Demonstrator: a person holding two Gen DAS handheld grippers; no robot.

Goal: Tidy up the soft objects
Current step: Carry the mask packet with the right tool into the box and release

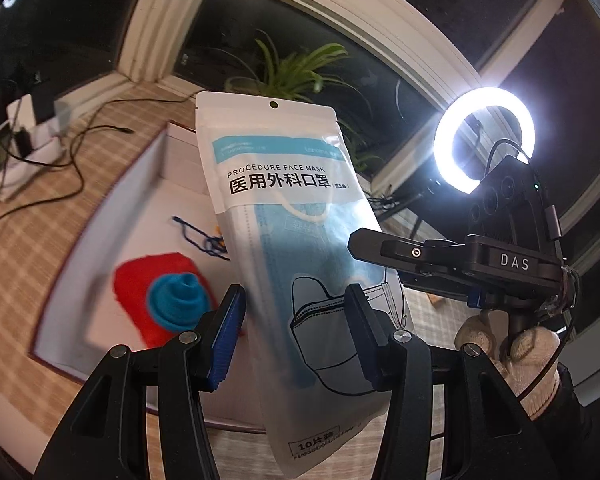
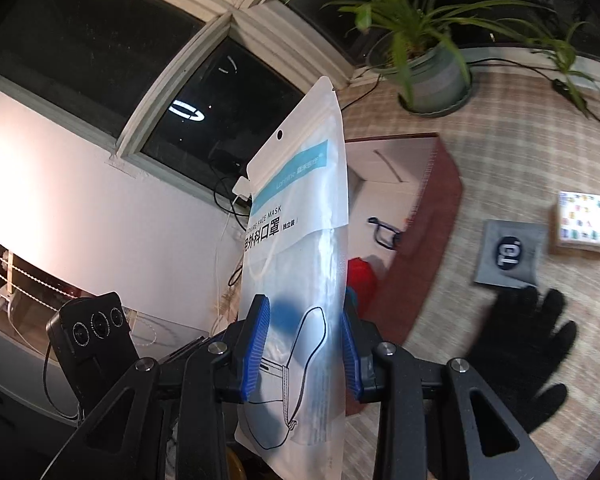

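Checked cloth on the table, dark window panes behind, a ring light glaring at the right. On the cloth, an open box with a red cloth and a blue soft piece already inside.

Above the table, near that box: the mask pouch, clear of any surface. Clamped low down across its width by the left gripper, jaws part-way apart with the pack filling the gap. Caught likewise by the right gripper, pads seemingly pressing both edges.

Probably gripped by both tools to stop a floppy pack from folding, and lifted for dropping into the box.

Long axis near upright, hang-hole end uppermost, top leaning slightly left in the left wrist view, printed face toward both cameras.

Lying on the cloth, likely next in line: a black glove.
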